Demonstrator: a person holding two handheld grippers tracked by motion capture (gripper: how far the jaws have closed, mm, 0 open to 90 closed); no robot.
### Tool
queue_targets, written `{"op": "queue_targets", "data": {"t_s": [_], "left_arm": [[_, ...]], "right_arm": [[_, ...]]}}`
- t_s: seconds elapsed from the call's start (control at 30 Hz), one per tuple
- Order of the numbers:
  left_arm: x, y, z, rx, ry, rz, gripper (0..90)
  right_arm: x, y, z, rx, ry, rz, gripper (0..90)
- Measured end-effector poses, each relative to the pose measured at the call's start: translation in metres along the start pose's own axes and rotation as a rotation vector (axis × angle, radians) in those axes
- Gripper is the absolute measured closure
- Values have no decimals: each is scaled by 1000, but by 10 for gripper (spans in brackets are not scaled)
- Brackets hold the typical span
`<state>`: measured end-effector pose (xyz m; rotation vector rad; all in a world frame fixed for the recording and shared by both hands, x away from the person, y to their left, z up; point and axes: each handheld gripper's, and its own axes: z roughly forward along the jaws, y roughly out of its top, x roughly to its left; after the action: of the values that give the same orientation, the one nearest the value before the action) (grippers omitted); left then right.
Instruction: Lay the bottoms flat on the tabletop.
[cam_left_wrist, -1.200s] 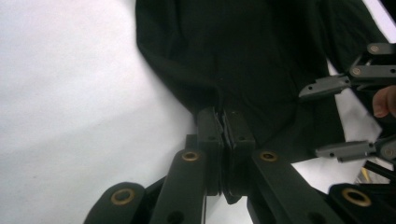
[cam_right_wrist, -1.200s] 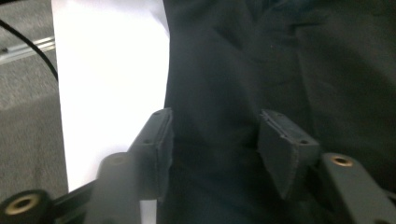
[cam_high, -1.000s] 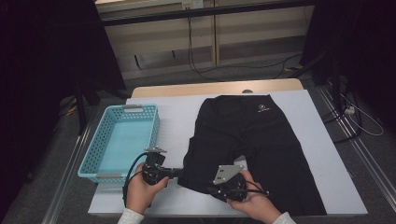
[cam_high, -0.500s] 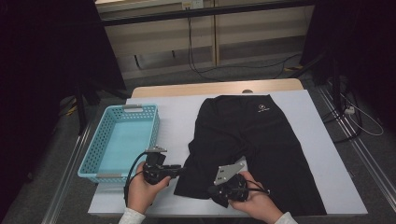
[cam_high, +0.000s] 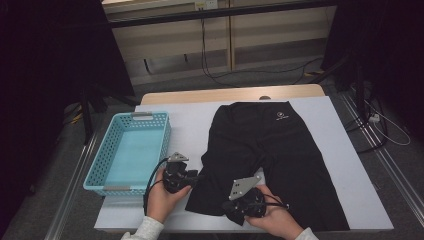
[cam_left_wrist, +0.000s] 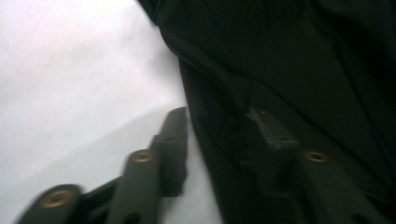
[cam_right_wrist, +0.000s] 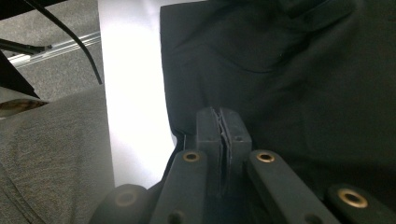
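Black shorts (cam_high: 280, 150) lie flat on the white table (cam_high: 190, 125), waistband at the far side. My left gripper (cam_high: 195, 176) is at the outer edge of the shorts' left leg. In the left gripper view it (cam_left_wrist: 219, 126) is open, one jaw on the table (cam_left_wrist: 70, 70) and the other over the black cloth (cam_left_wrist: 303, 70). My right gripper (cam_high: 232, 210) is at that leg's hem, near the front table edge. In the right gripper view its jaws (cam_right_wrist: 223, 126) are pressed together at the edge of the shorts (cam_right_wrist: 303, 70), with the cloth pinched between them.
A blue plastic basket (cam_high: 130, 150) stands on the table's left side, close to my left hand. The front table edge (cam_right_wrist: 107, 140) runs just beside the right gripper, with grey cloth and floor cables beyond it. Dark furniture surrounds the table.
The right gripper has shifted slightly left along the hem and the left leg's lower edge has moved with it. The left gripper has edged closer to the leg's side.
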<state>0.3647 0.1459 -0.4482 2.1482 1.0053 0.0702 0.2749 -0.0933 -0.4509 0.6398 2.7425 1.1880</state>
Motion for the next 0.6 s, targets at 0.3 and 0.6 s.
{"op": "queue_targets", "data": {"t_s": [0.3,0.6], "left_arm": [[-7,3,-6,66,7,18,894],[-7,-5,-18,103,-16,-31,879]], "right_arm": [[2,0,-1,-11,13,14,895],[9,3,-2,-10,45,-11,900]]}}
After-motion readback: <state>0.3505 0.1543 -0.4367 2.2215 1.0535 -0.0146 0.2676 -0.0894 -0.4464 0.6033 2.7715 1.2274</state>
